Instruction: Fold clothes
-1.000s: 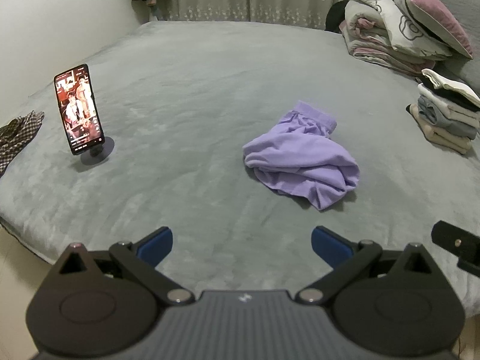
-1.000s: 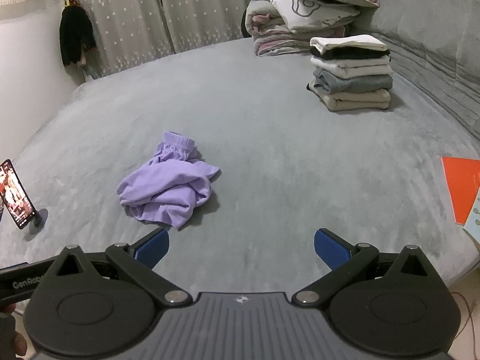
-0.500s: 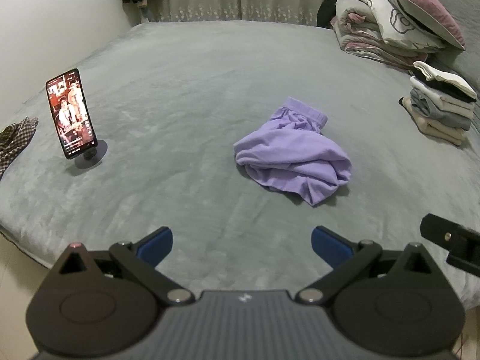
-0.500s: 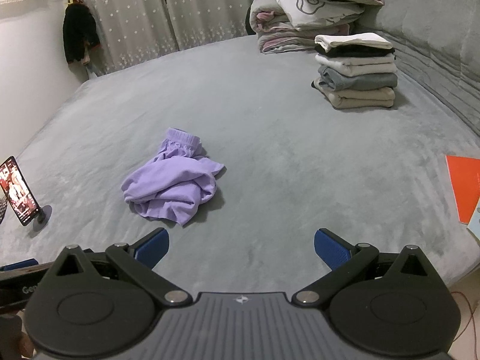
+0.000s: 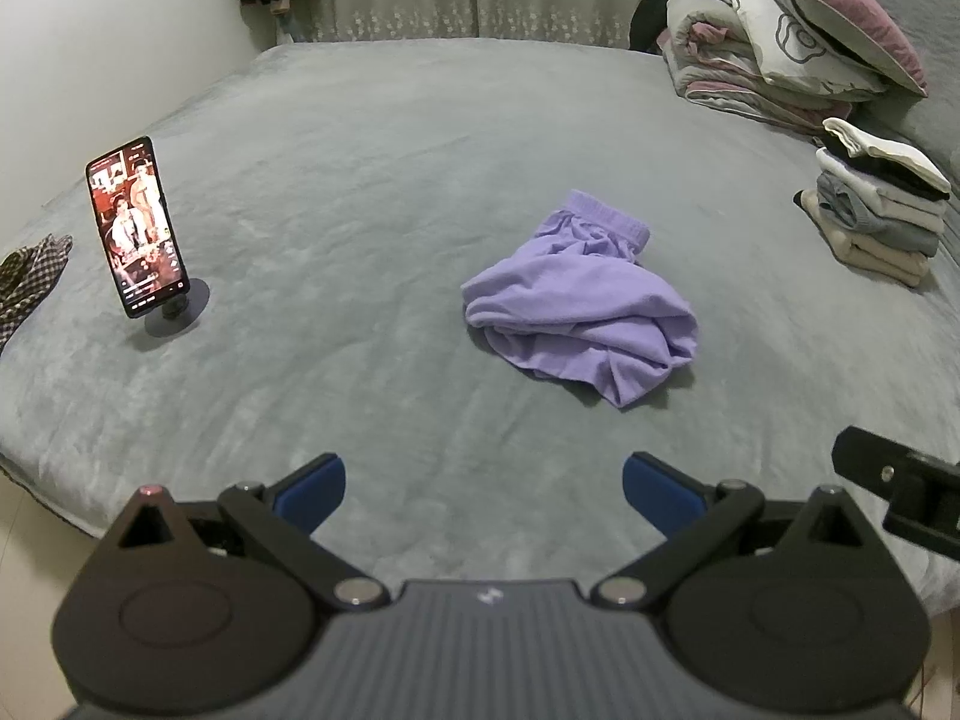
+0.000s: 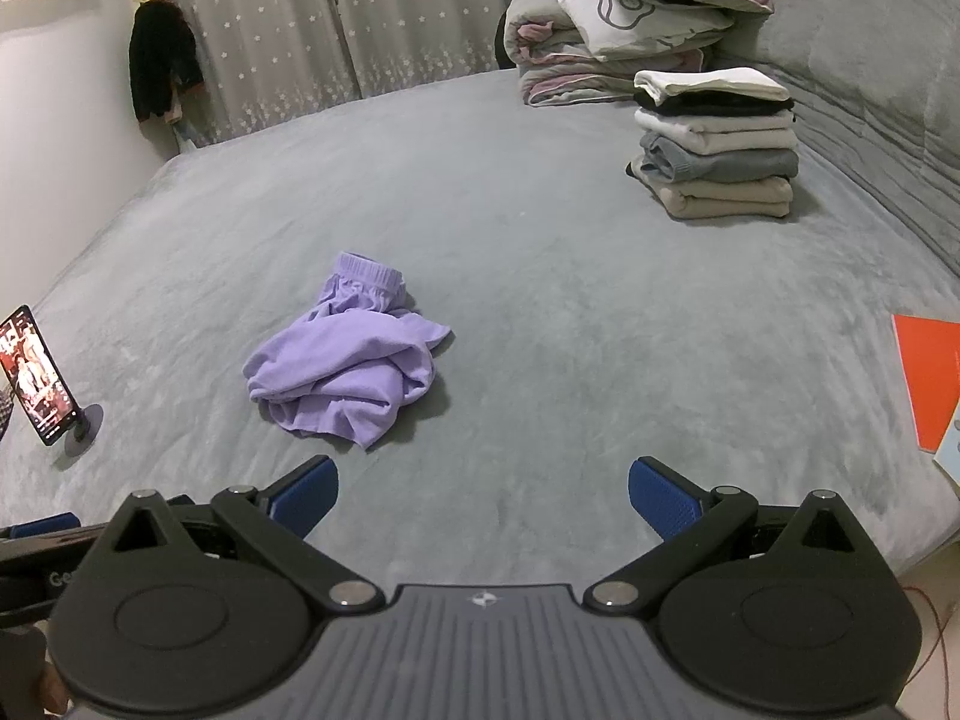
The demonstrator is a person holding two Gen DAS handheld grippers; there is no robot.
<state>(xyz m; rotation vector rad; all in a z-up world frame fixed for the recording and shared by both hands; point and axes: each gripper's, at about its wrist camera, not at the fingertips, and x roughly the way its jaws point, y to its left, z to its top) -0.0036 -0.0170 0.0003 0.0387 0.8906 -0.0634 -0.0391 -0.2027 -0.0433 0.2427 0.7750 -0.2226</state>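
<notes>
Left wrist view. My left gripper (image 5: pixel 483 489) has jaws spread wide, nothing between the blue pads (image 5: pixel 312 489). Since a second ago the purple shorts (image 5: pixel 579 306) sit a little lower and nearer the middle of this view; the crumple itself is unchanged. They lie in a soft heap, ribbed waistband on the far side, on the grey plush bed cover (image 5: pixel 372 180), well apart from my fingers. Bare cover lies between us. Near the bed's left edge: a phone (image 5: pixel 137 227) on a round stand, screen lit, and a checked cloth (image 5: pixel 30 276). To the right: a stack of folded clothes (image 5: pixel 879 210) and rolled bedding (image 5: pixel 774 42).

Right wrist view. My right gripper (image 6: pixel 483 495) is likewise released and empty. The shorts (image 6: pixel 348 360) lie ahead and left, slightly larger than before. The folded clothes (image 6: pixel 717 141) stand squarely far right; an orange book (image 6: pixel 930 378) lies flat at the right edge.
</notes>
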